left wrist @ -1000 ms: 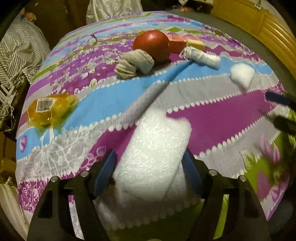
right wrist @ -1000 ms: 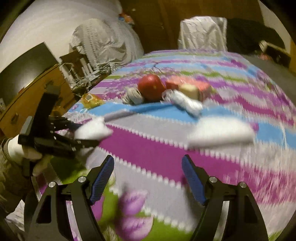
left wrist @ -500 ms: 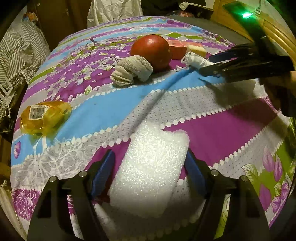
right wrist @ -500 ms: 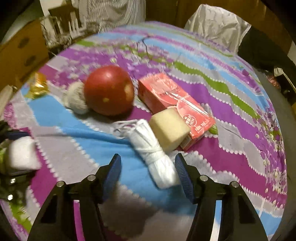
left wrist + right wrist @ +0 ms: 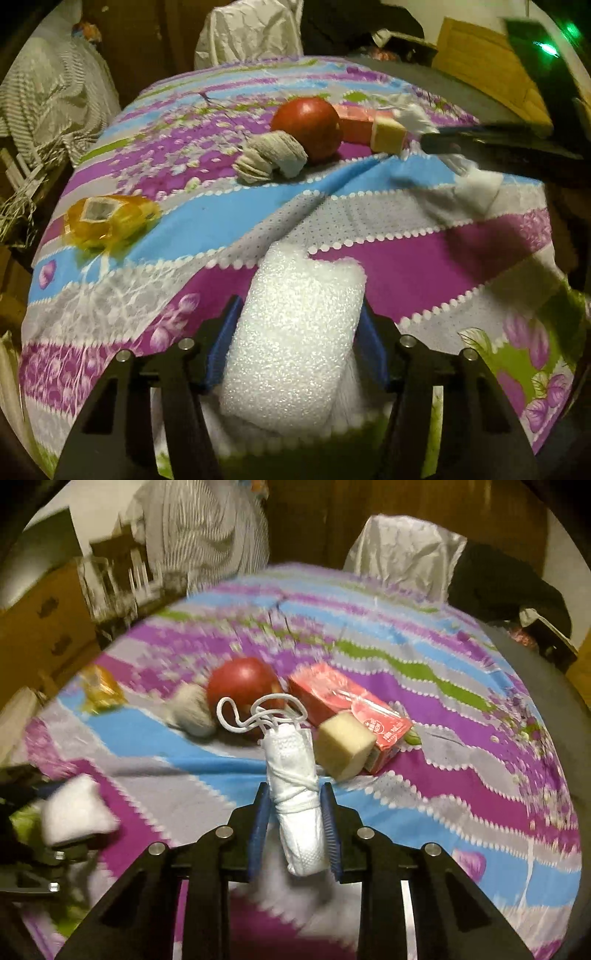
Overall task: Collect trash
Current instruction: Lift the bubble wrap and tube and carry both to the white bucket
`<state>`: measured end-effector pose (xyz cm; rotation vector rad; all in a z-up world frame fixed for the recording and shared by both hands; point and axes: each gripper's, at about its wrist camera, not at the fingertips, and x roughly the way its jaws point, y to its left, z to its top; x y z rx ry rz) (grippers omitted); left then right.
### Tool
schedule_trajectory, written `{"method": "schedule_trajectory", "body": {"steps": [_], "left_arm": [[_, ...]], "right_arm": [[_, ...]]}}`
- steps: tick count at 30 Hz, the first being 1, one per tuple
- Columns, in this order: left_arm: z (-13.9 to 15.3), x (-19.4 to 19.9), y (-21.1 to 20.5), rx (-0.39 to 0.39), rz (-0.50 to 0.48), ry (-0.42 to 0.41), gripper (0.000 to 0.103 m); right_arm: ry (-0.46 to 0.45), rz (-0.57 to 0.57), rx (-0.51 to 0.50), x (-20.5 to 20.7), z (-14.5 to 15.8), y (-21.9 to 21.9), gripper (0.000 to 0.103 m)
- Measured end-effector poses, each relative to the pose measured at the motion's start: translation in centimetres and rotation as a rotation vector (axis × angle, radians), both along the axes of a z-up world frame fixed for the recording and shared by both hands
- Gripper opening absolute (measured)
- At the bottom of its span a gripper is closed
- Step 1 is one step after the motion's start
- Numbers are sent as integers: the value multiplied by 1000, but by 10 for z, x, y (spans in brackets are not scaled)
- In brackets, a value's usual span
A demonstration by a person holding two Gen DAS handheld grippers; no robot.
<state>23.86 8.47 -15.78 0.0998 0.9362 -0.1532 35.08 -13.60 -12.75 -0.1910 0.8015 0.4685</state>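
Observation:
My left gripper (image 5: pixel 295 347) is shut on a white foam sheet (image 5: pixel 295 332) and holds it above the near part of the patterned tablecloth (image 5: pixel 207 229). My right gripper (image 5: pixel 294 812) is shut on a rolled white face mask (image 5: pixel 295 786) whose ear loops (image 5: pixel 258 712) stick out ahead. In the left wrist view the right gripper (image 5: pixel 480 142) reaches in from the right by the mask (image 5: pixel 413 118). In the right wrist view the left gripper with the foam (image 5: pixel 74 812) is at the left.
A red apple (image 5: pixel 306 125), a rolled grey sock (image 5: pixel 269 158), a yellow sponge block (image 5: pixel 388 134), a pink carton (image 5: pixel 351 709) and a yellow wrapper (image 5: pixel 110 218) lie on the tablecloth. Another white foam piece (image 5: pixel 476 188) lies at the right. A draped chair (image 5: pixel 402 561) stands behind.
My right gripper moved in over the rolled face mask and closed on it. My left gripper kept its hold on the foam sheet and shifted slightly.

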Motion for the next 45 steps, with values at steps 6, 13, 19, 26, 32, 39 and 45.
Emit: {"method": "schedule_trajectory", "body": {"steps": [6,13,19,26,32,39,45], "left_arm": [[34,-40,6,-32,89,-128,57],[81,-84,-11,-52,124,-298,57],[113,-115,-28,-74,150,-431,58],[133,-139,-45,-84,147,-507,58],[141,-149,-56,-64,137,-541,58],[145,-151,-52,-60,139,-551,58],[147,-153,-40,-47,173,-549,58]], "right_arm": [[-103,-65,117,-74,32,-16,29],[-226,-139,201,-162,61,-39,29],[-366,-200,214,-229,89,-60,29],[-446,-247,232,-284,106,-77,29],[-464,-253,238,-299,116,-78,29],[-466,-241,246,-301,122,-76,29],[-457,-203,247,-292,126,-63,29]]}}
